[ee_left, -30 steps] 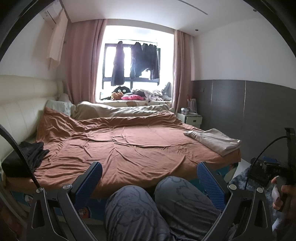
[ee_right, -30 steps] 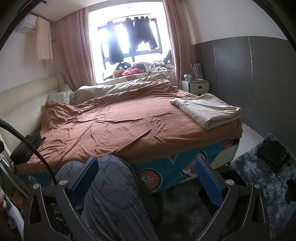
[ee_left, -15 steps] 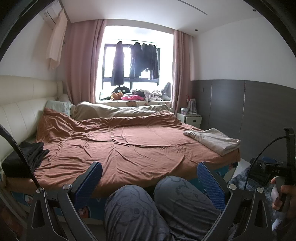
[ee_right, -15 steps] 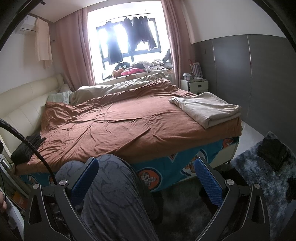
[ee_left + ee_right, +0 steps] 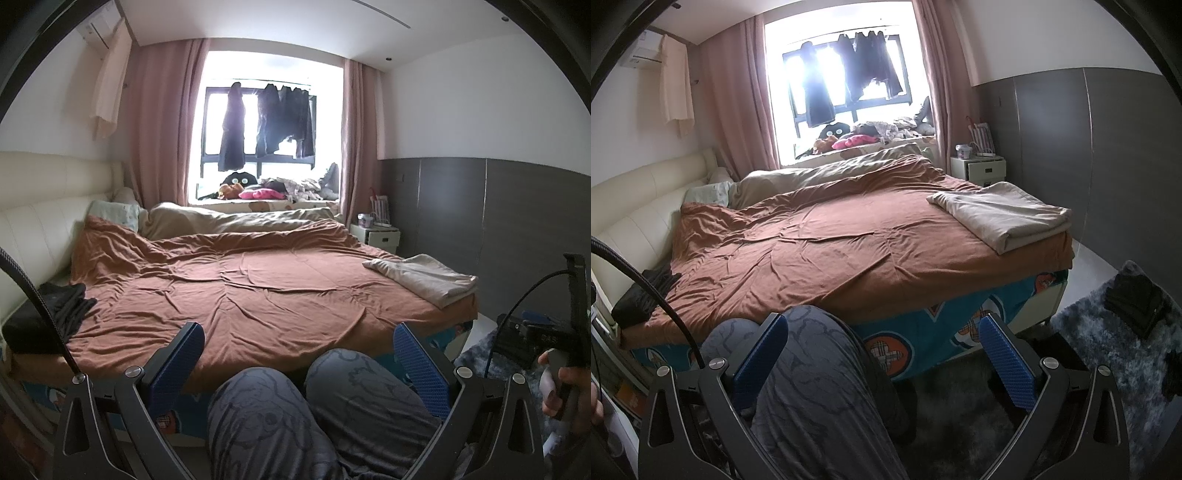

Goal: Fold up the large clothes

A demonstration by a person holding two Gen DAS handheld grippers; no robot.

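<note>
A wide bed with a rumpled brown cover (image 5: 258, 288) fills both views (image 5: 827, 251). A folded beige cloth (image 5: 424, 280) lies on the bed's near right corner, also in the right wrist view (image 5: 1001, 214). A dark garment (image 5: 55, 314) lies bunched at the bed's left edge, also in the right wrist view (image 5: 642, 295). My left gripper (image 5: 295, 362) is open and empty, held over the person's knees in front of the bed. My right gripper (image 5: 882, 350) is open and empty, low beside the bed's foot. Neither touches any cloth.
The person's knees in grey patterned trousers (image 5: 325, 413) are between the fingers. A grey shaggy rug (image 5: 1108, 354) with dark clothes (image 5: 1137, 302) lies on the floor at right. A white nightstand (image 5: 979, 166) stands by the grey wall. Clothes hang in the window (image 5: 266, 125).
The right wrist view has drifted slightly, so the bed sits a little higher and nearer. The left gripper has barely moved. Both grippers stay open.
</note>
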